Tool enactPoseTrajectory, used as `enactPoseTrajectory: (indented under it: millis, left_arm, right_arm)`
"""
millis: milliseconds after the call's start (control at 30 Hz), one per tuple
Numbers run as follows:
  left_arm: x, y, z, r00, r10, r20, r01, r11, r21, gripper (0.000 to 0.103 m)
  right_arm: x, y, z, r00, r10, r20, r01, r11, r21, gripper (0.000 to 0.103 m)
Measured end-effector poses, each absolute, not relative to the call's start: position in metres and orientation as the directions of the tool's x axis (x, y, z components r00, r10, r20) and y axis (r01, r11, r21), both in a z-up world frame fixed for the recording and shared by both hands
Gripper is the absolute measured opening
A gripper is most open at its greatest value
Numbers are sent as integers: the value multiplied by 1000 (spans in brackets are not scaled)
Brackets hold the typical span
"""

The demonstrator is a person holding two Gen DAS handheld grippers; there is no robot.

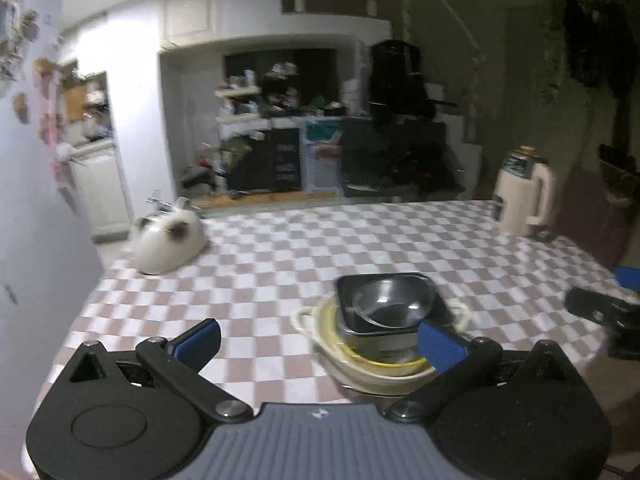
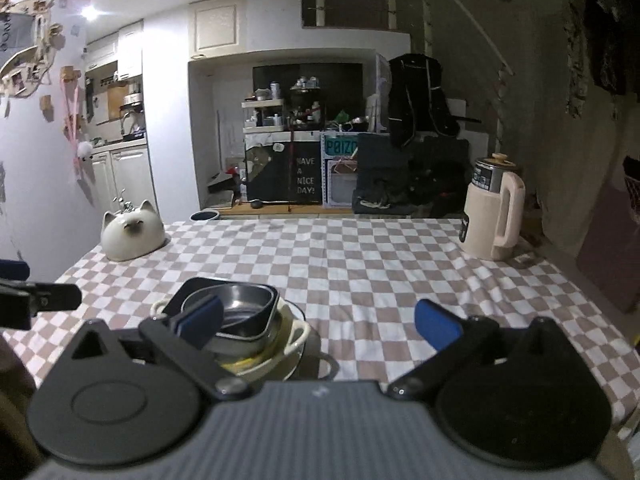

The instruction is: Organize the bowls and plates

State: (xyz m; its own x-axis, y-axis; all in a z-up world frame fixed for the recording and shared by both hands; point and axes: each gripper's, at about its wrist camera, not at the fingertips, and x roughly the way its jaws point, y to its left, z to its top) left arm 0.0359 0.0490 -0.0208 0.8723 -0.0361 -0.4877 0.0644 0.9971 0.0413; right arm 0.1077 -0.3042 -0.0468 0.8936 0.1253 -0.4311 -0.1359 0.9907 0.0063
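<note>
A stack of dishes stands near the front edge of the checkered table. A steel bowl (image 1: 390,304) (image 2: 236,302) lies in a black square dish (image 1: 352,286) (image 2: 192,290), on a cream two-handled bowl (image 1: 380,372) (image 2: 298,334) and a plate (image 2: 290,364). My left gripper (image 1: 320,344) is open and empty, its right finger at the stack's near right side. My right gripper (image 2: 320,324) is open and empty, its left finger in front of the stack's near left side. Each gripper shows at the edge of the other's view.
A white cat-shaped ceramic (image 1: 168,242) (image 2: 132,236) sits at the table's far left. A cream jug (image 1: 524,196) (image 2: 494,216) with a handle stands at the far right. Cluttered shelves and cabinets lie beyond the table.
</note>
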Motion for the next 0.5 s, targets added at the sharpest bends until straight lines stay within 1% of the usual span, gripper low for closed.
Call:
enactPoseTrajectory:
  millis: [67,100,233,367,500]
  left_arm:
    - [32,48,-22,883,17,-469,22,997,77,103]
    - [30,49,-23,886,23,-464,14,997,76,103]
    - [21,54,-27,887,-29,-461,51,998,35,103]
    - [17,58,-32,878,-26,-477,42,999,22,103]
    - [17,62,-38,864,-4,-504,12,1000,14,103]
  right_arm:
    - [103,-302,-49,886,136,-443,-155,988,-6,102]
    - [100,-300,-51,884,135,-448,-156,988,-10,102]
    - [94,-300,-54,879,126,-461,-145,989,-7,102]
    - [95,-300,-58,869,132,-476,-153,988,-4,102]
    - [91,-296,-60,874,124,-469,-157,987,-33,102]
